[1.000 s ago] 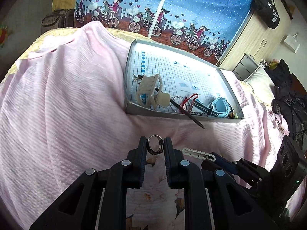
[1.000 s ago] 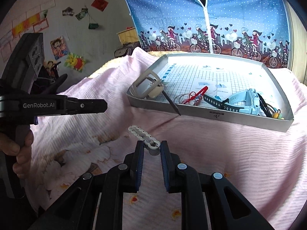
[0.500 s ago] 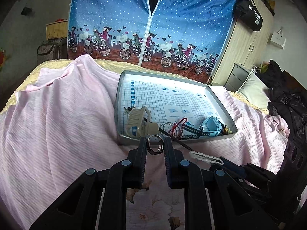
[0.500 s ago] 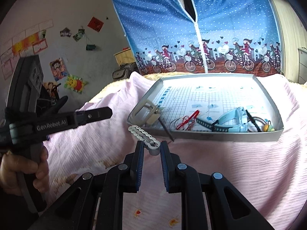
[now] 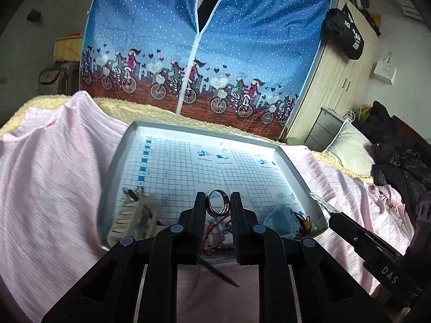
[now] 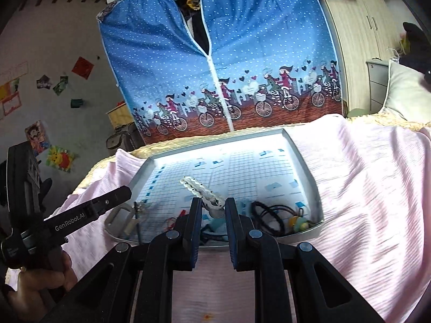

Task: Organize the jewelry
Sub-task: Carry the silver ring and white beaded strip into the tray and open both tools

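**Ring and clip held over the tray**

My left gripper (image 5: 217, 204) is clamped on a silver ring (image 5: 217, 206), which stands upright between the two fingertips with its opening facing the camera. It hangs over the near part of the grey tray (image 5: 113, 172), which rests on the pink bedspread (image 5: 51, 177). Below and around it in the tray lie a cream hair claw (image 5: 134, 219) at the left, red cords (image 5: 215, 232) under my fingers, and a light blue piece (image 5: 281, 219) at the right.

My right gripper (image 6: 212, 210) pinches one end of a white scalloped hair clip (image 6: 200, 188); the rest of the clip sticks forward and left above the tray's gridded floor. Black hair ties (image 6: 269, 214) lie in the tray's near right corner beside a small yellowish bead (image 6: 297, 222). My hand (image 6: 40, 290) shows at the lower left of the right wrist view, holding the other tool.
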Available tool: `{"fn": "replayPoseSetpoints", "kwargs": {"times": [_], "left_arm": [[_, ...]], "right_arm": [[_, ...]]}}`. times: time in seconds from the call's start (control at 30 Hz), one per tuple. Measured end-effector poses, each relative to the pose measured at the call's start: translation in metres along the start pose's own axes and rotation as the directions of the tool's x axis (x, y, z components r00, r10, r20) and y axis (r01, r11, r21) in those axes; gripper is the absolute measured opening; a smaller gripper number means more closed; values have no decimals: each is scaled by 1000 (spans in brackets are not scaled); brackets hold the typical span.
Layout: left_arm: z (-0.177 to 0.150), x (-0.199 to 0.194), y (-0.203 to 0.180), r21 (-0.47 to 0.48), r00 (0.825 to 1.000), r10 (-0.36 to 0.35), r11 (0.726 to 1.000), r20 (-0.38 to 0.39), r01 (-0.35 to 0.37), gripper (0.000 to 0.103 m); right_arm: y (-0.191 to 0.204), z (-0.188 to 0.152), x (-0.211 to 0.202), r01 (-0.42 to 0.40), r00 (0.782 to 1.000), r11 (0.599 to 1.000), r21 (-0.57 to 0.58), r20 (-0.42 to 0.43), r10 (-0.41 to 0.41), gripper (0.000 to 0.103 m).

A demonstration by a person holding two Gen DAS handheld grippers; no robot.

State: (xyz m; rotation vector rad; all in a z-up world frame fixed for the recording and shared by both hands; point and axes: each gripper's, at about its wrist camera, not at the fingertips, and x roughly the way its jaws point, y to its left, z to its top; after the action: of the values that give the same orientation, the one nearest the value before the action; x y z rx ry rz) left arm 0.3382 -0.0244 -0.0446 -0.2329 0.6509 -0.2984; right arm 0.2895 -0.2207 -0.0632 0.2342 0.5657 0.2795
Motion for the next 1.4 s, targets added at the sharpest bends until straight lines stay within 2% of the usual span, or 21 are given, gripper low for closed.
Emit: {"fn": "replayPoseSetpoints", "kwargs": {"times": [0.2, 0.4, 0.77, 1.4], "left_arm": [[-7, 46, -2, -16, 994, -31, 999, -104, 30, 14], [-11, 62, 6, -36, 985, -44, 999, -165, 38, 14], [-15, 67, 12, -62, 977, -54, 997, -204, 42, 14], [-18, 65, 7, -47, 976, -42, 998, -213, 32, 15]], "right_arm": [[-26, -1, 13, 75, 997, 997, 36, -35, -74, 17], [-26, -16, 27, 108, 990, 994, 11, -91, -107, 17], [-34, -21, 35, 126, 984, 992, 31, -129, -121, 17], [-33, -22, 40, 125, 982, 992, 28, -146, -119, 17]]}}
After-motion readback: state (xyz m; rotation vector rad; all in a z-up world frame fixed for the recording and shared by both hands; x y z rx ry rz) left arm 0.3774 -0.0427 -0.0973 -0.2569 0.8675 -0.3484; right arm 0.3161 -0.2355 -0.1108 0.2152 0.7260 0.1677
